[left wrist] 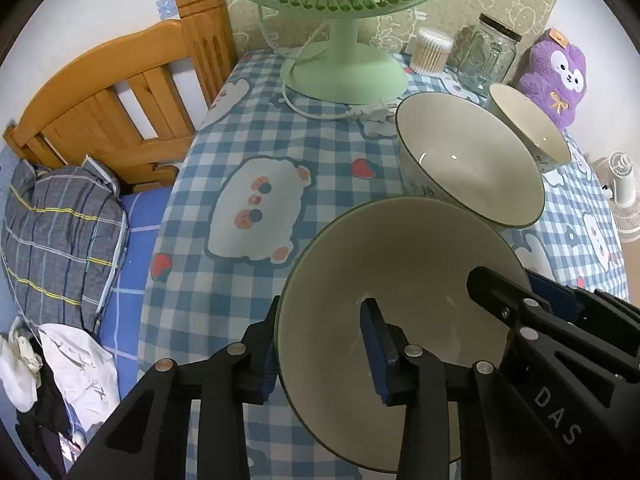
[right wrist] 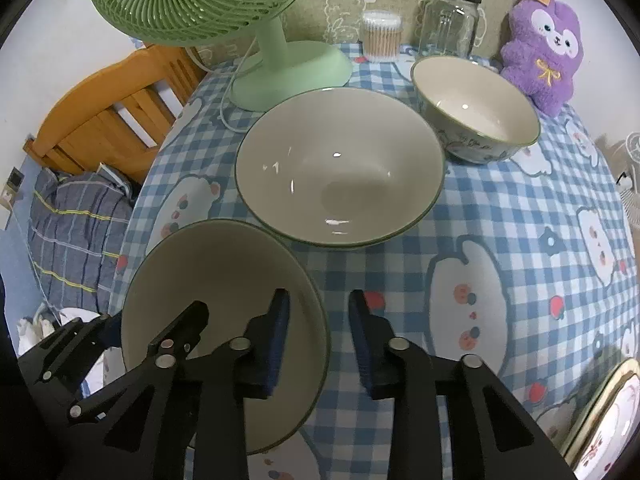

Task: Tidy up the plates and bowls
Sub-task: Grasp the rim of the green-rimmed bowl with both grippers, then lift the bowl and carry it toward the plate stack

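A cream bowl with a green rim (left wrist: 400, 288) (right wrist: 216, 280) sits at the near edge of the table. My left gripper (left wrist: 320, 352) straddles its left rim, one pad outside and one inside, with visible gaps. My right gripper (right wrist: 318, 332) straddles the bowl's right rim, also not closed tight; it shows in the left wrist view (left wrist: 520, 308). A wide shallow bowl (right wrist: 340, 164) (left wrist: 468, 156) stands behind it. A deeper patterned bowl (right wrist: 476, 108) (left wrist: 528, 124) stands at the back right.
A green desk fan (right wrist: 280, 64) with its cord, a cotton-swab tub (right wrist: 380, 36), a glass jar (right wrist: 450, 20) and a purple plush (right wrist: 544, 44) line the back of the checked tablecloth (right wrist: 500, 216). A wooden bed frame (left wrist: 120, 96) is at left. A gold-rimmed plate (right wrist: 608, 416) lies at bottom right.
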